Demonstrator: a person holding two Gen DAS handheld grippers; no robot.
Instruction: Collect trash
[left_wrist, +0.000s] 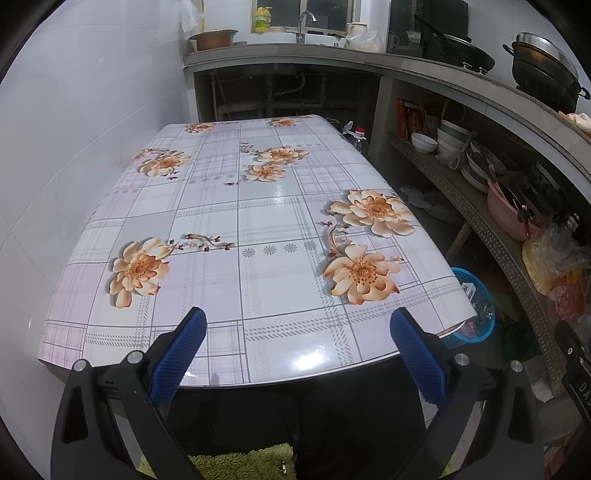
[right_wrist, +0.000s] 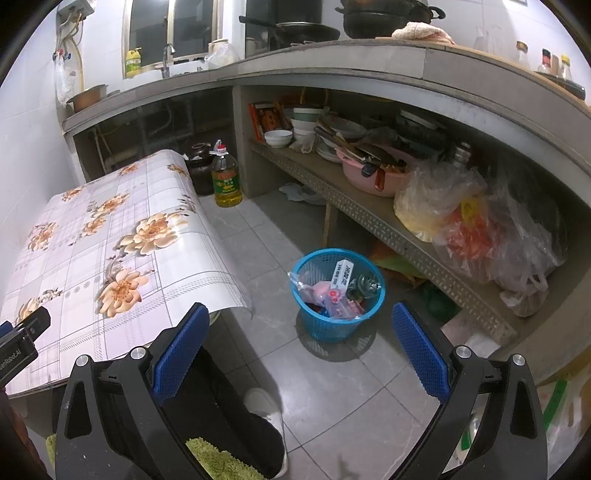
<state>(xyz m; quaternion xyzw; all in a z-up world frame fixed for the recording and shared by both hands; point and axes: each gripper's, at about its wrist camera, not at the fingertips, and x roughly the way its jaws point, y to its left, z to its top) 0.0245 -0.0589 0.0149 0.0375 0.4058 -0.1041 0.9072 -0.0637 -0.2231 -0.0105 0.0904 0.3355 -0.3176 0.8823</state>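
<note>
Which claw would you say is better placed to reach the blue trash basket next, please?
Right. The right claw is open and faces the blue basket on the floor, while the left claw faces the table, with the basket only at that view's edge.

basket (left_wrist: 476, 295) half hidden by table (left_wrist: 236, 221)

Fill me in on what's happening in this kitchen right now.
A person is collecting trash with two grippers. The left hand-held gripper is open and empty over the floral table, which shows no trash. The right hand-held gripper is open and empty too, aimed at the blue basket on the floor, which already holds wrappers and a small white box.
</note>
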